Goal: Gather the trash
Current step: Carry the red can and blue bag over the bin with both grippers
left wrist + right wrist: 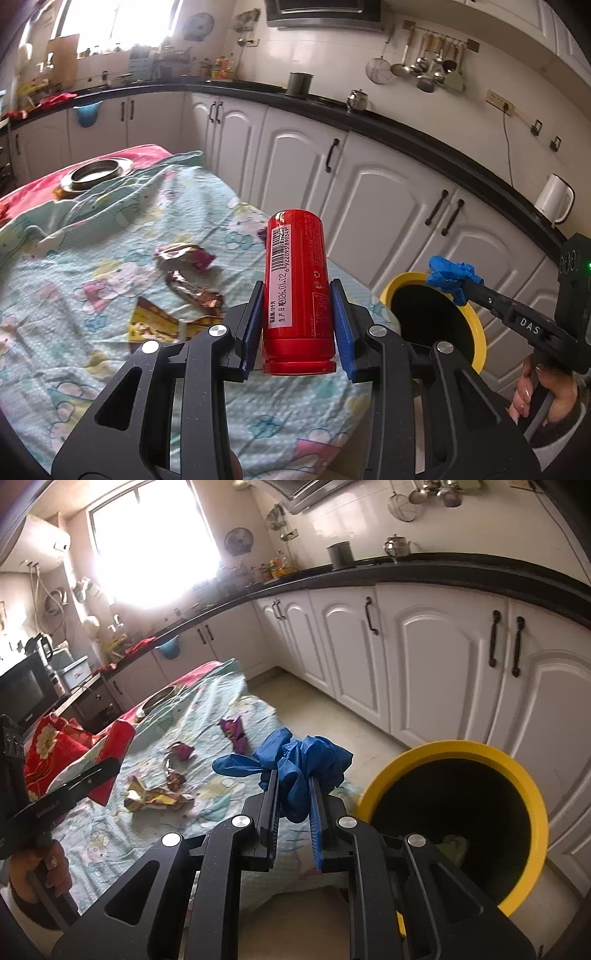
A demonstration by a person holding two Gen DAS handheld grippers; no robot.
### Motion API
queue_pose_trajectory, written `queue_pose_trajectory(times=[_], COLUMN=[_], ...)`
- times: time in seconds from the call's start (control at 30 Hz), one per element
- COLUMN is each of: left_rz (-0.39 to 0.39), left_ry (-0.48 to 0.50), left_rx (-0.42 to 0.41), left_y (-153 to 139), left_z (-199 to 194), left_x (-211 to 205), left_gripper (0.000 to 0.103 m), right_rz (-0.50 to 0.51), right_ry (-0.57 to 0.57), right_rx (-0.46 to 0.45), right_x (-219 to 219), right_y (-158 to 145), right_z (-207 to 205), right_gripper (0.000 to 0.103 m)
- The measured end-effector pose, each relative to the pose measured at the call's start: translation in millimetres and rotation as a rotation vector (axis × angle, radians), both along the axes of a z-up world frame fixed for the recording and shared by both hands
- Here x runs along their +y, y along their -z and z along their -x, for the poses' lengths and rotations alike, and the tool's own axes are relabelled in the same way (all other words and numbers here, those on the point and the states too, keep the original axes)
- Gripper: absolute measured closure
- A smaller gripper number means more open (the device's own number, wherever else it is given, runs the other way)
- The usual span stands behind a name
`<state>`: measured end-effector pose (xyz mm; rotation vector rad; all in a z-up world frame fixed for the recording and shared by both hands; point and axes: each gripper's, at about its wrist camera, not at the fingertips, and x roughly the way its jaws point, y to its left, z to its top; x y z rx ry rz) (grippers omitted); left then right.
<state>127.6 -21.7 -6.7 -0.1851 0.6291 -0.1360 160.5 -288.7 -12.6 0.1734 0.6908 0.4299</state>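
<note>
Gripping a red can (297,291) by its lower wall, my left gripper (297,310) holds it above the table (92,295); probably light, dentable. My right gripper (293,794) pinches a limp blue glove (295,764) beside the yellow-rimmed bin (532,794).

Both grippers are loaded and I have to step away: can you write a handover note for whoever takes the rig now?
Left gripper: shut on the red can, held above the table.
Right gripper: shut on the crumpled blue glove, near the yellow bin.
Done: something pale already lies in the bin.
Left: drop glove and can in, then collect the purple wrappers and the gold wrappers from the patterned cloth.
</note>
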Motion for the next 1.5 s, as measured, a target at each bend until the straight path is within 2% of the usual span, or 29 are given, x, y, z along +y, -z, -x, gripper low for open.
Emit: queue_pose_trajectory(times=[0.77,1.5], left_rz=[-0.051,-0.082], left_ry=[0.215,0.336], left_rx=[0.0,0.027], left_y=[5,23], left_z=[-20,-42], left_x=[-102,-169], left_gripper=[0.076,0.076], right_rz=[-0.03,-0.078], right_ry=[0.188,0.312], right_rx=[0.009,0.056], right_x=[-81,-136], right_y=[14,37], right_z=[10,13], right_gripper=[0.089,0.089])
